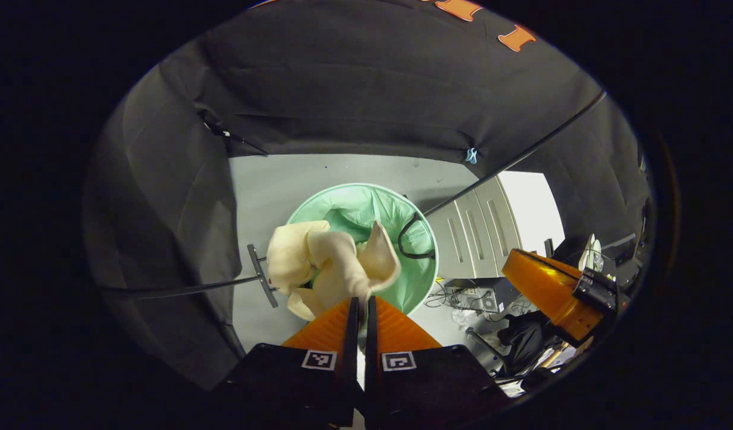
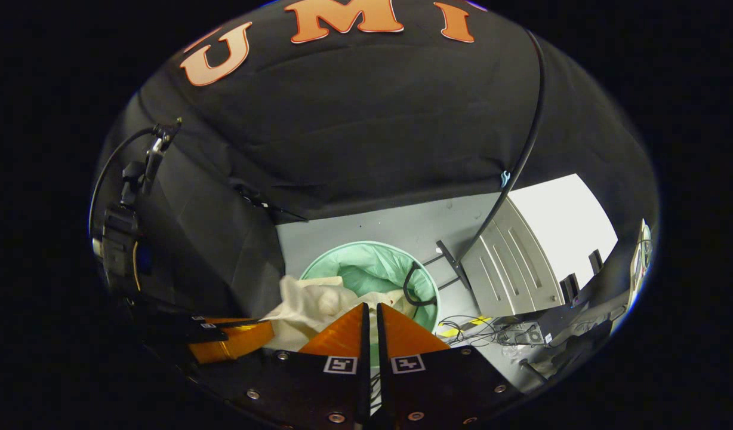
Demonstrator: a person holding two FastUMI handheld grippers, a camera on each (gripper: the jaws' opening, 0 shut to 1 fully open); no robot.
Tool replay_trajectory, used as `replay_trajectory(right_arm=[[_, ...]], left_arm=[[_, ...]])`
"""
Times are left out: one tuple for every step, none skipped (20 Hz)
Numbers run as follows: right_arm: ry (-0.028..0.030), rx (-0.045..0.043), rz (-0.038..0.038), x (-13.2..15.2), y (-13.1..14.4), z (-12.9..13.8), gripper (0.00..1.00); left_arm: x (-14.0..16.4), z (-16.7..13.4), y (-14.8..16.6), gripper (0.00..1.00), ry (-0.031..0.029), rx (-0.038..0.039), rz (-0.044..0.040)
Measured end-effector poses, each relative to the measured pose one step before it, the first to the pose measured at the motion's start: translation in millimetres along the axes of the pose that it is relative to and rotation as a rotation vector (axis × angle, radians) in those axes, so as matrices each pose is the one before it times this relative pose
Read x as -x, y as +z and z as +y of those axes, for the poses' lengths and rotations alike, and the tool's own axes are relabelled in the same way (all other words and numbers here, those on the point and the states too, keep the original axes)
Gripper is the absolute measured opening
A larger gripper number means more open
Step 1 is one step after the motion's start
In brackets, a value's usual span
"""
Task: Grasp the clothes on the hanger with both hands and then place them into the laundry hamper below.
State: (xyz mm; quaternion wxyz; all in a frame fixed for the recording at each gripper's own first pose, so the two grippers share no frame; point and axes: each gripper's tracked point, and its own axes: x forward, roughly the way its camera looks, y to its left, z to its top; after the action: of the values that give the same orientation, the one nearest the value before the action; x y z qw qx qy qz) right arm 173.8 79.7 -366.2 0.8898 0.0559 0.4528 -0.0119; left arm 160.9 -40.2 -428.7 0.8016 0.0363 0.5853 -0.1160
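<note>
Down at the bottom centre of the left gripper view, the left gripper (image 1: 360,306) has its two fingers drawn together on a fold of the cream clothes (image 1: 330,263), so the cloth is pinched between them. The garment bunches up just beyond the fingertips, in the middle of the frame, and hangs over the near rim of the laundry hamper (image 1: 423,280), a round mint-green bin with a dark handle loop on its right side. The hamper stands on a pale grey floor (image 1: 342,170). A thin black rod (image 1: 510,161) crosses from the hamper toward the upper right, and a white drawer cabinet (image 1: 480,227) sits right of the hamper. At the right edge, the right gripper (image 1: 560,286) shows as a bulky body, tilted.

In the right gripper view, the right gripper (image 2: 371,313) sits at the bottom centre with its fingers nearly closed, a narrow slit between them; whether they pinch any cloth cannot be told. The clothes (image 2: 310,307) lie just left of its tips, draped over the hamper (image 2: 372,263) rim. The left gripper (image 2: 235,334) shows at the lower left, touching the garment. Tangled cables (image 2: 474,328) lie on the floor to the lower right.
</note>
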Motion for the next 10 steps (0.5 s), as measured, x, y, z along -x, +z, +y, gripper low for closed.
replay_trajectory(right_arm=[[-0.00191,-0.00905,0.00284,0.96,0.34,-3.91,0.07],[-0.00241,-0.00841,0.00132,-0.79,0.35,-2.66,0.07],[0.00107,-0.00687,0.00070,1.55,-0.69,-2.94,0.07],[0.00178,-0.00399,0.00054,0.66,0.90,-1.84,0.07],[0.00027,-0.00181,-0.00072,2.92,1.20,-1.28,0.08],[-0.00679,-0.00013,0.00010,0.92,1.76,-3.48,0.08],[-0.00121,0.00246,0.00645,1.12,-1.49,-4.20,0.09],[0.00294,-0.00138,-0.00289,0.41,0.09,-0.93,0.10],[0.00215,0.00098,-0.00238,1.51,1.01,0.35,0.11],[0.00185,0.00211,-0.00292,1.65,1.27,-1.68,0.11]], left_arm=[[1.30,2.66,5.88,0.14,0.01207,0.00076,-0.00759],[2.76,-0.35,4.00,0.15,-0.00354,0.00657,-0.00625],[2.17,0.64,2.62,0.15,0.00577,0.00607,0.00090],[3.16,-1.65,-1.80,0.30,-0.00194,0.00647,0.00164],[-0.15,0.27,-1.97,0.29,0.00415,0.00543,0.00316],[0.20,2.07,-3.06,0.21,0.01030,0.00367,0.00465],[-0.32,-4.28,-2.37,0.39,-0.01043,0.00310,0.00543],[1.10,-1.02,-4.51,0.51,0.00466,0.00283,0.00538],[0.92,-1.71,-4.15,0.63,0.00061,0.00551,0.00266],[0.75,-0.34,-1.56,0.57,0.00344,0.00471,-0.00009]])
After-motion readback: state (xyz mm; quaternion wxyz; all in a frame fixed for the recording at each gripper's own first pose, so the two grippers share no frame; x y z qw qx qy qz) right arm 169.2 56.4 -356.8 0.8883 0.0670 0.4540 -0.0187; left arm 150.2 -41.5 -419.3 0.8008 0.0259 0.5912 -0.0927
